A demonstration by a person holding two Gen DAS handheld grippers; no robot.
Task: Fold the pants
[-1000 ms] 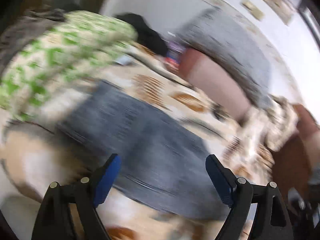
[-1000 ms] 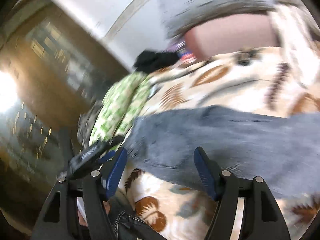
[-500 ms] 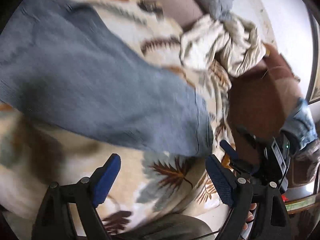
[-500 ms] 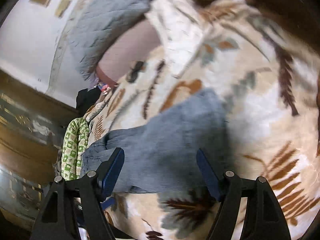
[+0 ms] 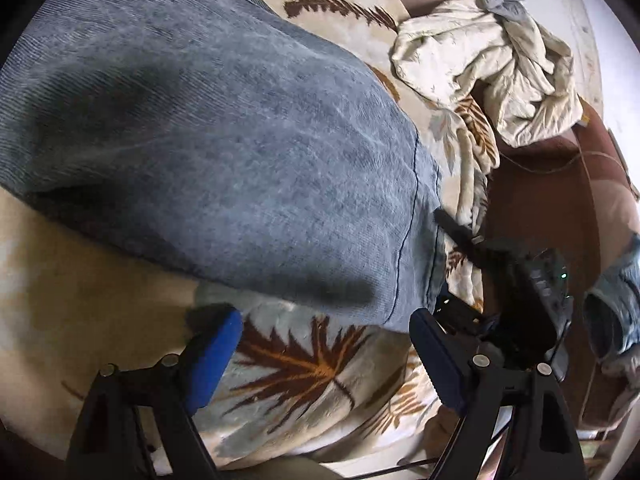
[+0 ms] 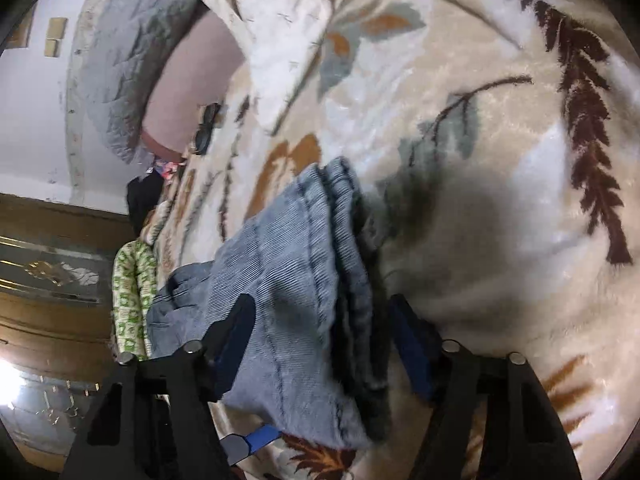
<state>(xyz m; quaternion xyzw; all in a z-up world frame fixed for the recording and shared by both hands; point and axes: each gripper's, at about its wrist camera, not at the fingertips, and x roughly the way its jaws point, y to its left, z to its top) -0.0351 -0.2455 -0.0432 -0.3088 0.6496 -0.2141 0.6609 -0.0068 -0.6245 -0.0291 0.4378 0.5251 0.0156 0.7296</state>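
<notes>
Blue-grey jeans lie across a leaf-patterned blanket, their hem end at the right of the left wrist view. My left gripper stands open just below the hem's lower corner, with only blanket between its fingers. The black body of the right gripper sits at the hem's right edge. In the right wrist view, the stacked hem layers of the jeans fill the gap of my right gripper. Its jaws are closing around the denim, and I see no firm pinch.
A crumpled cream cloth lies beyond the hem, near the blanket's edge and a brown surface. A grey quilt, a pink pillow and a green-patterned cloth sit at the far end by a wooden cabinet.
Both views have swung down from the far end of the bed to the hem end of the jeans. The right fingers have come around the hem and narrowed. The left stays wide.
</notes>
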